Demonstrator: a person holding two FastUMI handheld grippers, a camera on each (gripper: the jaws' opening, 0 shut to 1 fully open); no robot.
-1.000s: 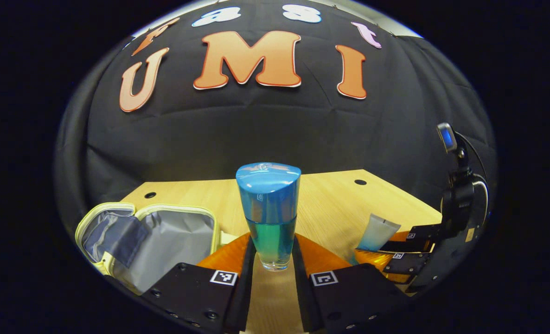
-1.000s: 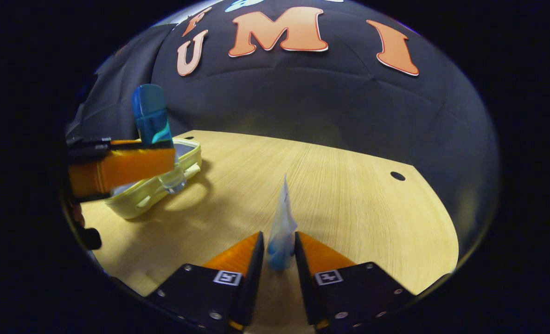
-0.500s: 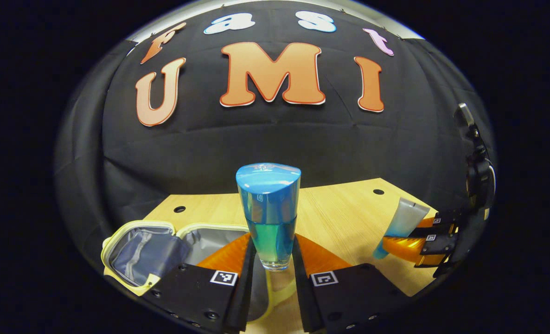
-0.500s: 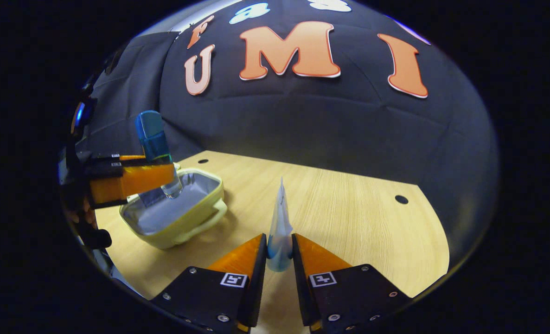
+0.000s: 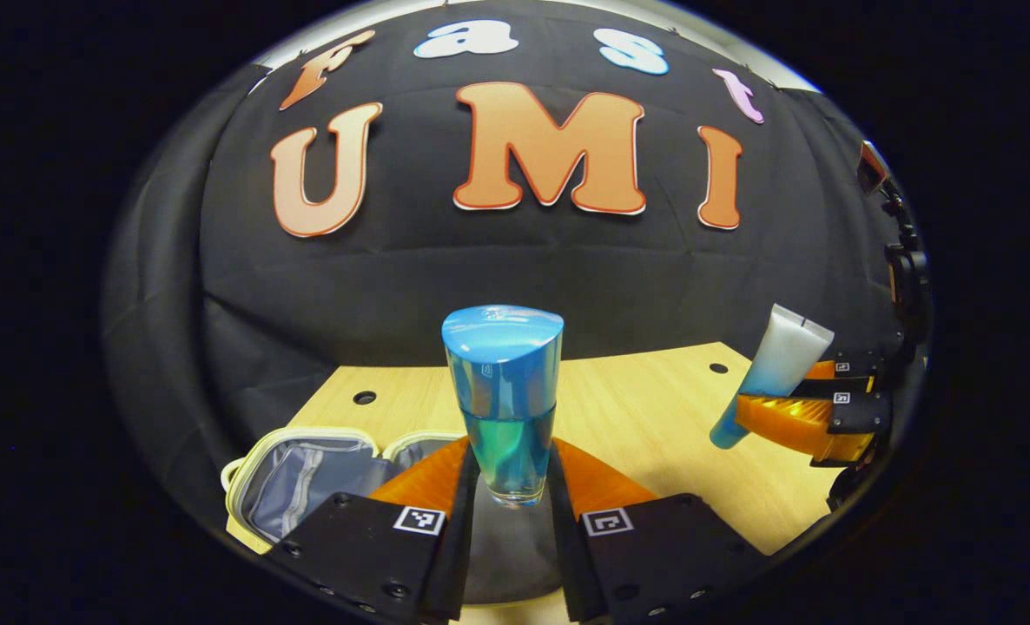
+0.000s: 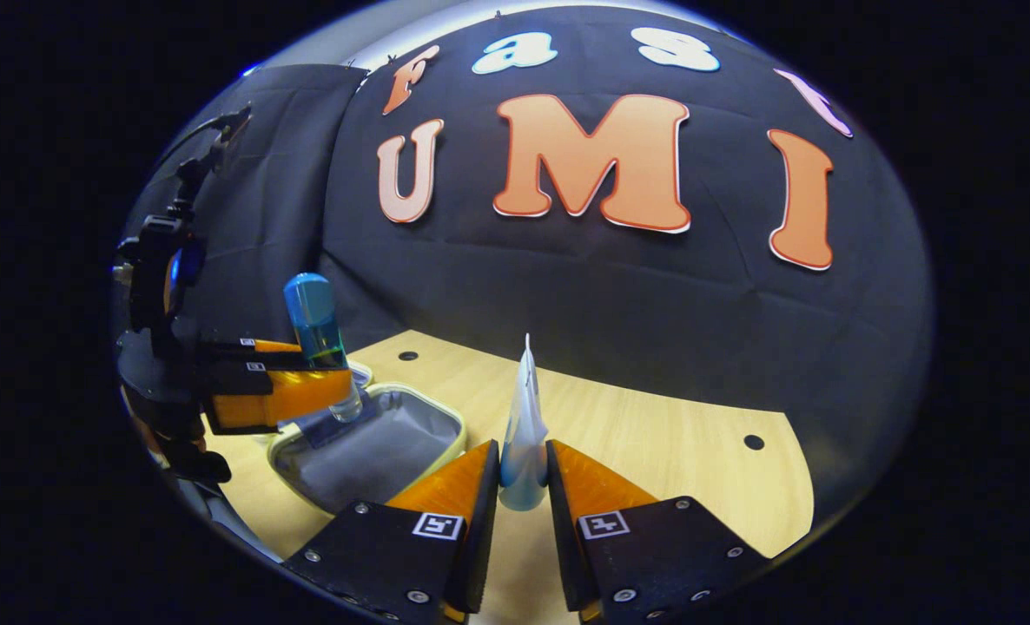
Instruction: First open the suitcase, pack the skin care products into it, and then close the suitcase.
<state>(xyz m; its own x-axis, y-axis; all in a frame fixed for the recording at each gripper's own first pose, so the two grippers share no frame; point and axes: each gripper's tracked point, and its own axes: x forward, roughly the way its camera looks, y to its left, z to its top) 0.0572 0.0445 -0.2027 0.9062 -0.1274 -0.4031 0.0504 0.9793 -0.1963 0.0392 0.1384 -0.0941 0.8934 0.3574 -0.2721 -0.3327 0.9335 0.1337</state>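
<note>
We hold the bottle [image 5: 505, 404] upright, clamped in our left gripper [image 5: 510, 486], above the open suitcase [image 6: 367, 443] on the table [image 6: 654, 434]. Our right gripper [image 6: 522, 486] pinches the tube [image 6: 524, 425], raised to the suitcase's right.

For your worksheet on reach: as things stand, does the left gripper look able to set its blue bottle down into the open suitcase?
Probably yes. The left gripper holds the blue bottle over the open suitcase, whose grey inside looks bare beneath it.
</note>
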